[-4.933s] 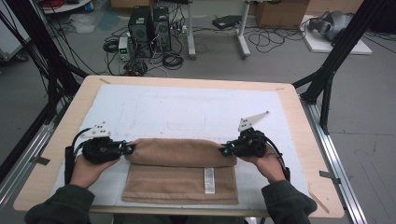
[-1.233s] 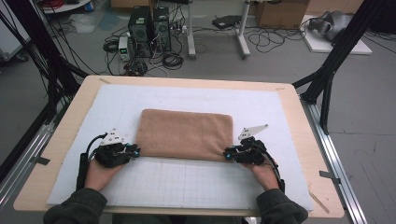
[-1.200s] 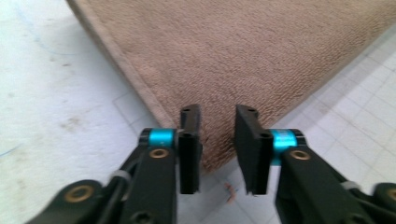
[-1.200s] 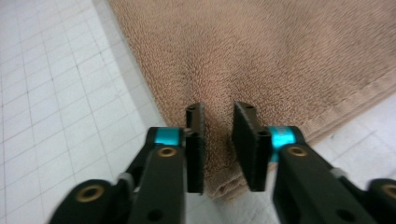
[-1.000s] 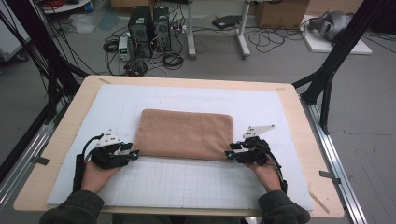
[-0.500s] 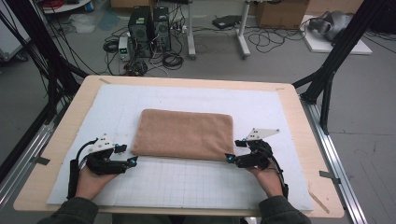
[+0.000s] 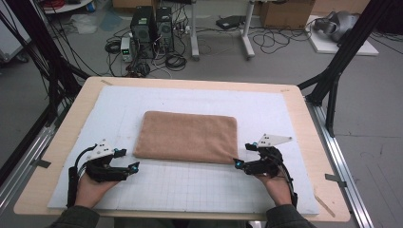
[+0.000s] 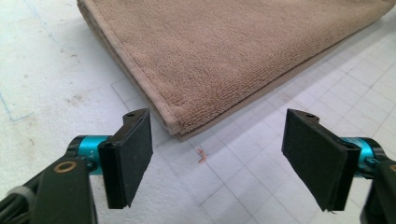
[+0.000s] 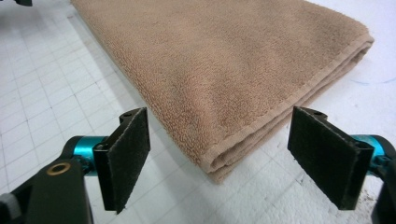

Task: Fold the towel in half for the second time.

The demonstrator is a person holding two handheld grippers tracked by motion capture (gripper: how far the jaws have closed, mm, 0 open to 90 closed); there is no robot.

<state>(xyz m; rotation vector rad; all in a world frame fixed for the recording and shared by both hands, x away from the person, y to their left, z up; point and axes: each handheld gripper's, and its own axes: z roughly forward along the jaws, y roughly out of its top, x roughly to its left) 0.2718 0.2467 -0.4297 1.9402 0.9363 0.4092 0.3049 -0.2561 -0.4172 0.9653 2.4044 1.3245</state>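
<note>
The towel lies folded into a neat rectangle in the middle of the white mat, its near corners now free. A second ago you had both corners pinched; your jaws have just been opening, and nothing sits between them any more. Your left gripper stands wide apart, drawn back just short of the near left corner, and your right gripper is equally spread, close beside the near right corner. Judging by this, the fold looks finished and holds its shape without you.
</note>
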